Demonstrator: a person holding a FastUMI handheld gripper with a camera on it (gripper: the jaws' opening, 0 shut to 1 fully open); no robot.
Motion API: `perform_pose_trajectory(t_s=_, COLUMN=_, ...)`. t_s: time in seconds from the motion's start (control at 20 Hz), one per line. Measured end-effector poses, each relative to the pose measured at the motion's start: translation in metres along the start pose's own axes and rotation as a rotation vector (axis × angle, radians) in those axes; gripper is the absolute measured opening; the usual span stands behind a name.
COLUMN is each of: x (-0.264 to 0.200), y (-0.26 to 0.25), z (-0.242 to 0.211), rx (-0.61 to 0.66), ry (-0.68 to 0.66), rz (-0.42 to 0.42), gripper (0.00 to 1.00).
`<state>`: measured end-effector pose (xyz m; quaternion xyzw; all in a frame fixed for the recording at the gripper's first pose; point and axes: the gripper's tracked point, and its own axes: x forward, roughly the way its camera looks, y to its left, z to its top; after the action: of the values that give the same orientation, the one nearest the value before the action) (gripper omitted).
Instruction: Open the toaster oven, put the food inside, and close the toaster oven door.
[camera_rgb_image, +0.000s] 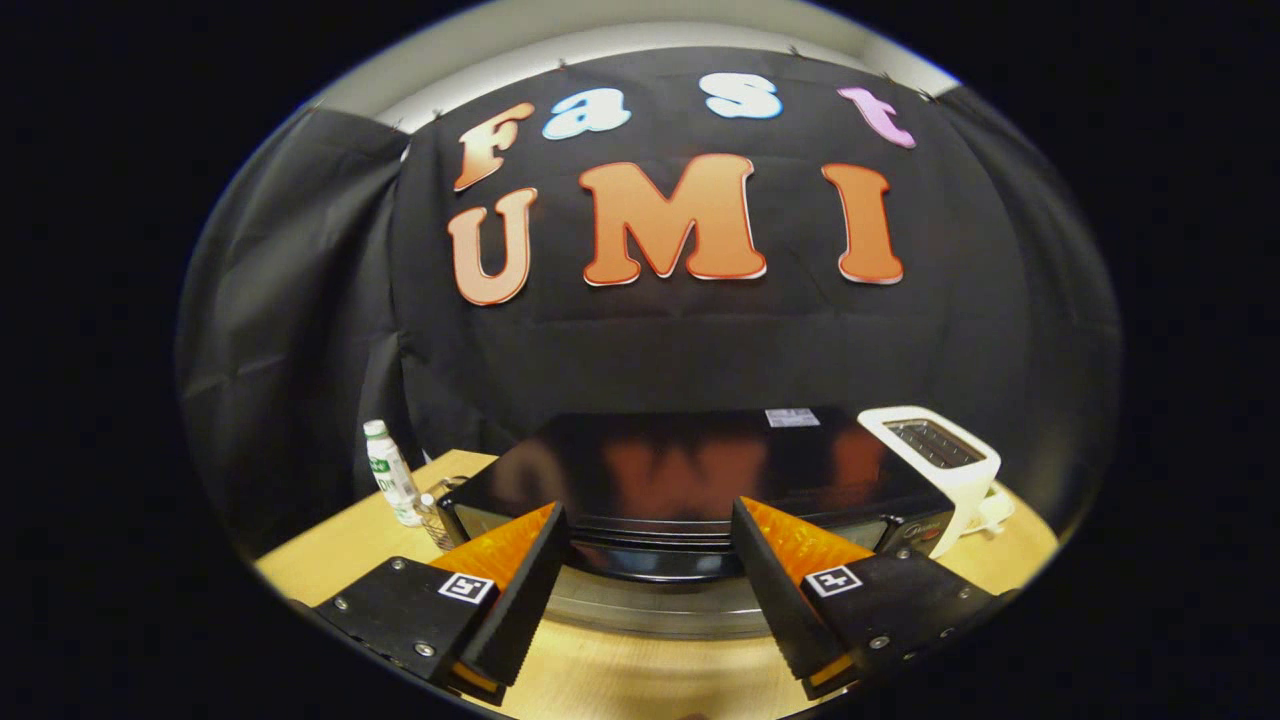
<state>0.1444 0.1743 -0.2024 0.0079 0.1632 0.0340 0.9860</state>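
The wooden surface (330, 550) carries a black toaster oven (700, 470), glossy-topped, just ahead of the fingers; its door handle (650, 562) lies between them. What is inside cannot be seen. Right of the oven, touching or nearly so, stands a white slot toaster (945, 465). The tongs (648, 530) are spread wide, holding nothing. A small white bottle (392, 485) stands left of the oven.

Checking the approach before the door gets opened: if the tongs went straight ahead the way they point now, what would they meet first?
Most likely the toaster oven: the open tongs point at its top front edge, where the dark door handle sits between the fingers. Depth is hard to judge, but nothing lies in between.
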Motion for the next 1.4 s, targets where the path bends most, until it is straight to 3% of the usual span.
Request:
perform_pose_trajectory(t_s=0.25, x=-0.009, y=0.002, z=-0.005, rx=0.017, ry=0.027, rz=-0.023, gripper=0.98)
perform_pose_trajectory(t_s=0.35, x=-0.018, y=0.004, z=-0.006, rx=0.022, ry=0.032, rz=-0.020, gripper=0.94)
perform_pose_trajectory(t_s=0.65, x=-0.061, y=0.011, z=-0.025, rx=0.142, ry=0.112, rz=0.027, gripper=0.92)
perform_pose_trajectory(t_s=1.0, x=-0.104, y=0.023, z=-0.066, rx=0.173, ry=0.203, rz=0.070, gripper=0.89)
perform_pose_trajectory(t_s=1.2, x=-0.112, y=0.031, z=-0.087, rx=0.278, ry=0.284, rz=0.106, gripper=0.89)
perform_pose_trajectory(t_s=1.4, x=-0.132, y=0.039, z=-0.120, rx=0.364, ry=0.393, rz=0.154, gripper=0.79)
